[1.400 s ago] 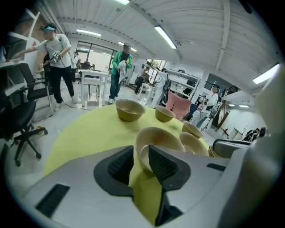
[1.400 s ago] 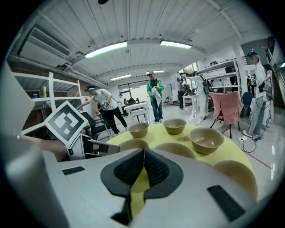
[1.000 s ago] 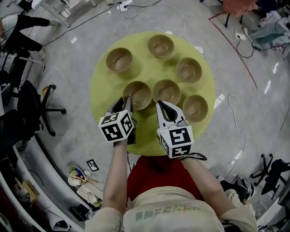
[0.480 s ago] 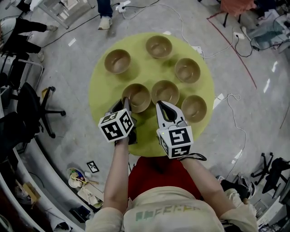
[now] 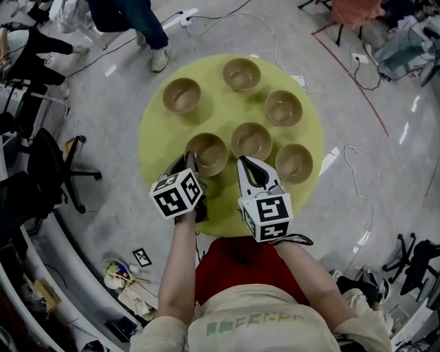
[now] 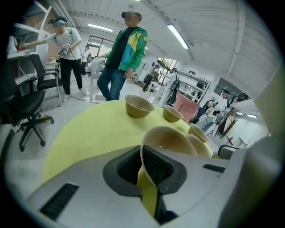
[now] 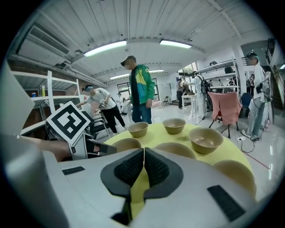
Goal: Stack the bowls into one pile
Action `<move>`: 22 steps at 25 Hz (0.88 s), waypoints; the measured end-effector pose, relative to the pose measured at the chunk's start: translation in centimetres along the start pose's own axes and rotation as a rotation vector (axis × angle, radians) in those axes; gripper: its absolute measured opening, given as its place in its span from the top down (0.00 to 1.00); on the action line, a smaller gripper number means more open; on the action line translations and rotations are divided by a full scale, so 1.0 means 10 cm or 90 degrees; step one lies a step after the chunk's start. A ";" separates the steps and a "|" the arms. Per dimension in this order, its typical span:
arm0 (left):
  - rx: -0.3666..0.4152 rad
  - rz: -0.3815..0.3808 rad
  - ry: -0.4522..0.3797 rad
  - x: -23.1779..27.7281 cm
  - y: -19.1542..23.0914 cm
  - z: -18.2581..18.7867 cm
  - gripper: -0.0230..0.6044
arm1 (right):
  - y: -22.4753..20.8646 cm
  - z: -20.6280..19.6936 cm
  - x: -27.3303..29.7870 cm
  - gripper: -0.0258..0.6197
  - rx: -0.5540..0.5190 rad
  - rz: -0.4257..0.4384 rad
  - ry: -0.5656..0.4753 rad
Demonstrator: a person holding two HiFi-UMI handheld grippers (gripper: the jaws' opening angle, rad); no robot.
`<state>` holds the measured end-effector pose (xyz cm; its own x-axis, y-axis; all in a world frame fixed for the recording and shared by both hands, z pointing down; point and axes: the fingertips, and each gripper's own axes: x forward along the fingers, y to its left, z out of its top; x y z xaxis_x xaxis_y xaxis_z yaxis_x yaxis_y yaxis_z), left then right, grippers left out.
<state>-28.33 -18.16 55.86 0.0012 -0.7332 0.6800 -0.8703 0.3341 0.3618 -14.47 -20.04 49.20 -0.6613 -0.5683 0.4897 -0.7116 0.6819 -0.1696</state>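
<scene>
Several tan bowls stand apart on a round yellow table. My left gripper is shut on the near rim of the front-left bowl; in the left gripper view the rim passes between the pads of this gripper, with the bowl just beyond. My right gripper is shut on nothing, just short of the middle bowl, with its jaws pressed together. Other bowls sit at the far left, far middle, right and near right.
A person in a green and yellow jacket stands beyond the table's far left edge. A black office chair stands left of the table. Cables trail over the floor to the right.
A person has walked into view beyond the table's far left edge. Both grippers and the bowls stay where they were.
</scene>
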 end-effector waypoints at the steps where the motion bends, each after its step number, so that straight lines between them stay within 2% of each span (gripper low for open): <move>1: 0.000 -0.001 -0.003 -0.03 0.00 0.00 0.91 | 0.01 0.00 -0.02 0.90 -0.001 0.000 -0.002; 22: 0.066 -0.021 -0.092 -0.84 -0.08 0.23 0.91 | 0.42 0.12 -0.56 0.90 -0.018 -0.021 -0.060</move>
<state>-28.76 -13.58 48.38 -0.0338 -0.8230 0.5670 -0.9170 0.2512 0.3099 -14.03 -14.54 44.69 -0.6579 -0.6306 0.4117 -0.7271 0.6743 -0.1293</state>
